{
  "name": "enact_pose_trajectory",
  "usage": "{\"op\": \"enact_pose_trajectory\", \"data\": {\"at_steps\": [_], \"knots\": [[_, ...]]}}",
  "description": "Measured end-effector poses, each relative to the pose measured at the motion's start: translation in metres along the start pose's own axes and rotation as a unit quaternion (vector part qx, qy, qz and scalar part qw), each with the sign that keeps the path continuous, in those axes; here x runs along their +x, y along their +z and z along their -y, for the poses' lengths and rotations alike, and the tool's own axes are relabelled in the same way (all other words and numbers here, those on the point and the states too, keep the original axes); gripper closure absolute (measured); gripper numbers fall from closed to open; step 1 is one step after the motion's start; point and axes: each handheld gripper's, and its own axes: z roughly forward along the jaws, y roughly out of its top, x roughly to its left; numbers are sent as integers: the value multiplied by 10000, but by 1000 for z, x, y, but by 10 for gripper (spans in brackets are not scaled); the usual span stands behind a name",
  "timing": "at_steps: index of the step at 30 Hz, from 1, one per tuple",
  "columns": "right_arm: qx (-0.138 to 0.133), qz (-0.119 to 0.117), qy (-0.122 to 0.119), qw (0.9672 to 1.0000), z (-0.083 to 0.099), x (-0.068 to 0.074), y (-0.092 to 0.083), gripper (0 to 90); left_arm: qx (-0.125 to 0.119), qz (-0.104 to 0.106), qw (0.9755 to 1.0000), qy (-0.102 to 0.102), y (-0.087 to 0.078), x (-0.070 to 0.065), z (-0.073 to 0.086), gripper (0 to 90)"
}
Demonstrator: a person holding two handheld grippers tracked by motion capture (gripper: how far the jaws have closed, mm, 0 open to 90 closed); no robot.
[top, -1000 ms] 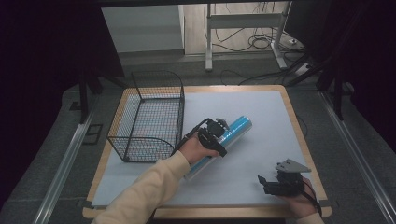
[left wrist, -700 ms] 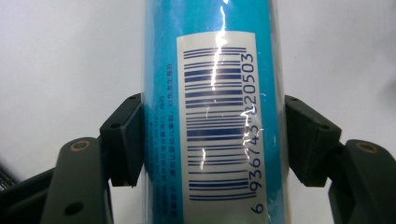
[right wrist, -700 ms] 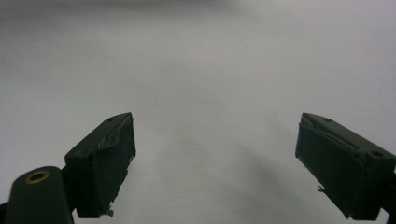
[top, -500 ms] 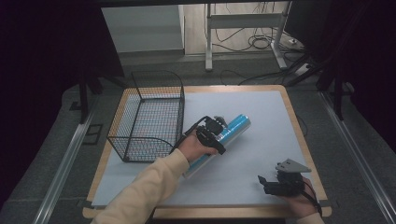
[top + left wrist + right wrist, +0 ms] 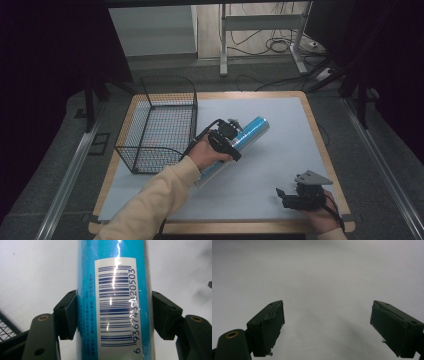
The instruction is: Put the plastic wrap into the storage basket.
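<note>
Left gripper clamped around blue tube beside wire basket, right gripper apart.

Wire basket on a pale mat

A black wire basket stood just left of the closed jaws, on the grey mat covering the wooden table; cables lay far beyond.

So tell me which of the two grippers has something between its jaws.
The left gripper: its jaws clamp the blue tube. The right gripper stands open over bare table.
</note>
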Motion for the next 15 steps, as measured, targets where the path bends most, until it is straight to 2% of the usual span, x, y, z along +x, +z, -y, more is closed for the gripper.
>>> {"op": "enact_pose_trajectory", "data": {"at_steps": [8,15], "knots": [[-8,5,-2,10000,0,0,0,122,-61,44,10000,-29,-7,4,-3,315],[-9,10,-9,10000,0,0,0,122,-133,-22,9999,11,-15,5,-7,315]]}}
